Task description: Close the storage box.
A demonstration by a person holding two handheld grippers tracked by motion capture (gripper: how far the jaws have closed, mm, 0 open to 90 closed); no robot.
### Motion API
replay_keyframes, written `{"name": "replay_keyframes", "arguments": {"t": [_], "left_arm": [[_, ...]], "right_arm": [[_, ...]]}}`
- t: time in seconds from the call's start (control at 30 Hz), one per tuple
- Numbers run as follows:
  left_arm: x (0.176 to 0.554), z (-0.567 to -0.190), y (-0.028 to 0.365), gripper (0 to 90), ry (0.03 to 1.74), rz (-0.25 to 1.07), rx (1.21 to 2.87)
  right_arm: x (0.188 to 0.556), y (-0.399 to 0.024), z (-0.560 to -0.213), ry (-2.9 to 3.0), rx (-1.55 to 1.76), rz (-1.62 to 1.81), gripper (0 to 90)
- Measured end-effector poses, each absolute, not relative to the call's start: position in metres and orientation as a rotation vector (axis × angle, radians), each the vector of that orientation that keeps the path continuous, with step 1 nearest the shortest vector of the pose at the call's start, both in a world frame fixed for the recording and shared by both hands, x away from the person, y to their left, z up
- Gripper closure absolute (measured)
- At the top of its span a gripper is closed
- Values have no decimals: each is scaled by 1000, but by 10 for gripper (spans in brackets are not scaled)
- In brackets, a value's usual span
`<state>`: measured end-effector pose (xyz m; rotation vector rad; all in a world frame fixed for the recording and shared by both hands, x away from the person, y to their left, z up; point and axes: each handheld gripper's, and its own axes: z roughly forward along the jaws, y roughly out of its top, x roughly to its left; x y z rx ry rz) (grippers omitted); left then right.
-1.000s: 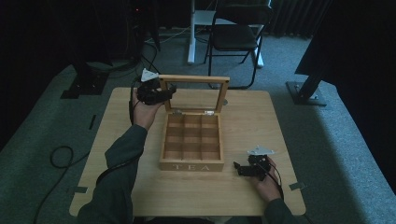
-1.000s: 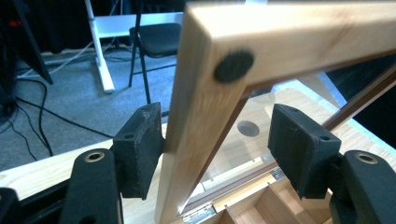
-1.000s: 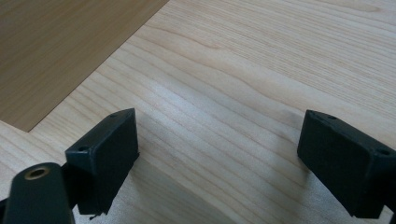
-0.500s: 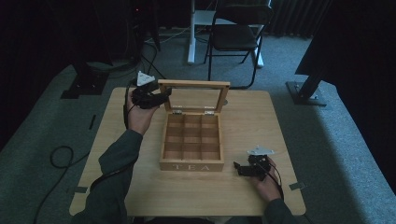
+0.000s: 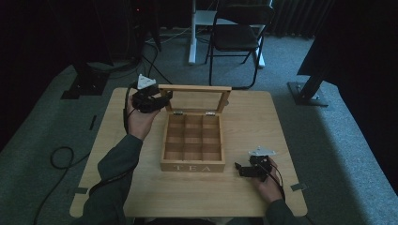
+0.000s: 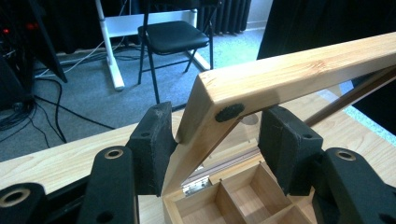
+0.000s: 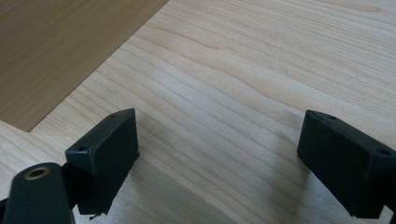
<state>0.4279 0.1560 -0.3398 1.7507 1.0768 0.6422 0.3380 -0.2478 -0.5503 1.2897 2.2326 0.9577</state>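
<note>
The left hand-held gripper (image 5: 162,97) is at the far left corner of the raised lid (image 5: 195,88) of the wooden tea box (image 5: 192,140). In the left gripper view its two jaws are spread, one on each side of the lid's corner (image 6: 219,100); the left pad (image 6: 152,144) is touching or almost touching the wooden frame, and the right pad (image 6: 287,147) stands a little apart from it. Below and ahead of these jaws the open box shows its empty compartments and a metal hinge (image 6: 194,184).

The right hand-held gripper (image 5: 239,168) is low over the table (image 5: 281,122), just beside the front right corner of the box, and points toward it. Its jaws are wide apart with nothing between them; in the right gripper view bare wood lies under them and the box wall (image 7: 60,51) is ahead at the left.
</note>
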Motion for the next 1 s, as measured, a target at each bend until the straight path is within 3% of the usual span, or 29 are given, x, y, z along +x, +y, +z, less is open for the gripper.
{"name": "replay_keyframes", "arguments": {"t": [0.27, 0.6, 1.0], "left_arm": [[423, -342, 158, 450, 1074, 648, 1754], [413, -342, 156, 523, 1068, 682, 1777], [407, -346, 157, 517, 1078, 655, 1776]], "right_arm": [[338, -248, -550, 2232, 1290, 958, 120], [338, -248, -550, 2232, 1290, 957, 120], [338, -248, -550, 2232, 1289, 958, 120]]}}
